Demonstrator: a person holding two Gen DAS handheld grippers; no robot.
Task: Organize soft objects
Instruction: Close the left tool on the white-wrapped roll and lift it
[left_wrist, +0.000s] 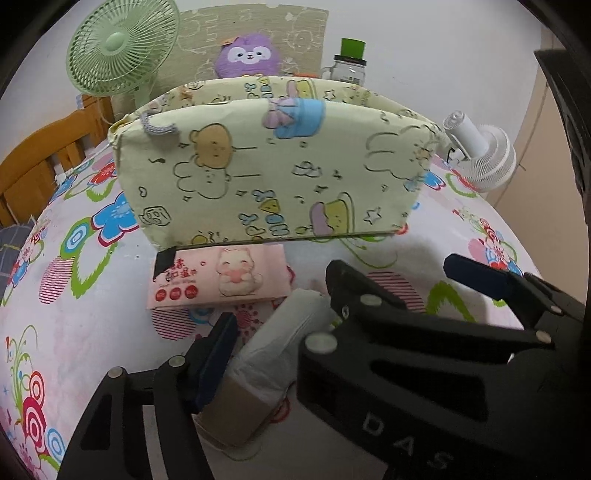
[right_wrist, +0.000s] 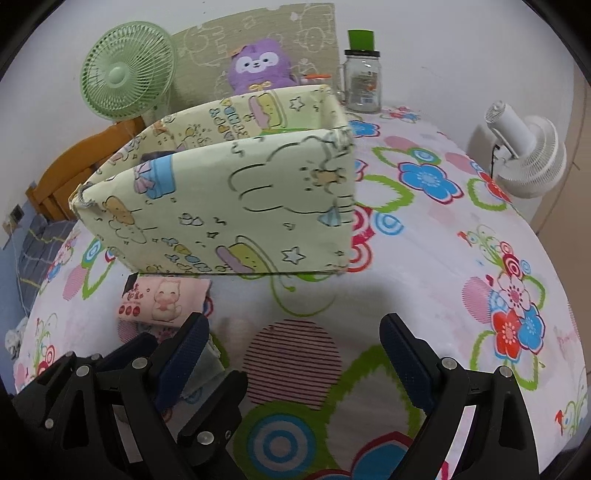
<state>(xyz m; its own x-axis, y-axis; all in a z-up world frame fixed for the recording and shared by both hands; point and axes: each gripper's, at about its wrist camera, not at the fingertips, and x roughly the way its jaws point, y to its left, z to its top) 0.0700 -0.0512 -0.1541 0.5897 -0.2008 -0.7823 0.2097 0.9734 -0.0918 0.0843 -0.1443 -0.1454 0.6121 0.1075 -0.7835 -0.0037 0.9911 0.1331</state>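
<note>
A pale green cartoon-print fabric bin (left_wrist: 258, 177) stands on the flowered bedsheet; it also shows in the right wrist view (right_wrist: 236, 206). A pink wet-wipes pack (left_wrist: 221, 277) lies just in front of it, also seen in the right wrist view (right_wrist: 162, 299). My left gripper (left_wrist: 269, 350) is shut on a white plastic-wrapped roll with a cardboard core (left_wrist: 266, 362), held low over the bed. My right gripper (right_wrist: 295, 347) is open and empty, right beside the left gripper and in front of the bin. In the left wrist view the right gripper (left_wrist: 391, 273) crosses the right side.
A green fan (left_wrist: 118, 48), a purple plush (left_wrist: 247, 55) against a cushion, and a glass jar with green lid (left_wrist: 349, 62) stand behind the bin. A white fan (right_wrist: 528, 151) is at the right bed edge. A wooden bed frame (left_wrist: 40, 158) is left.
</note>
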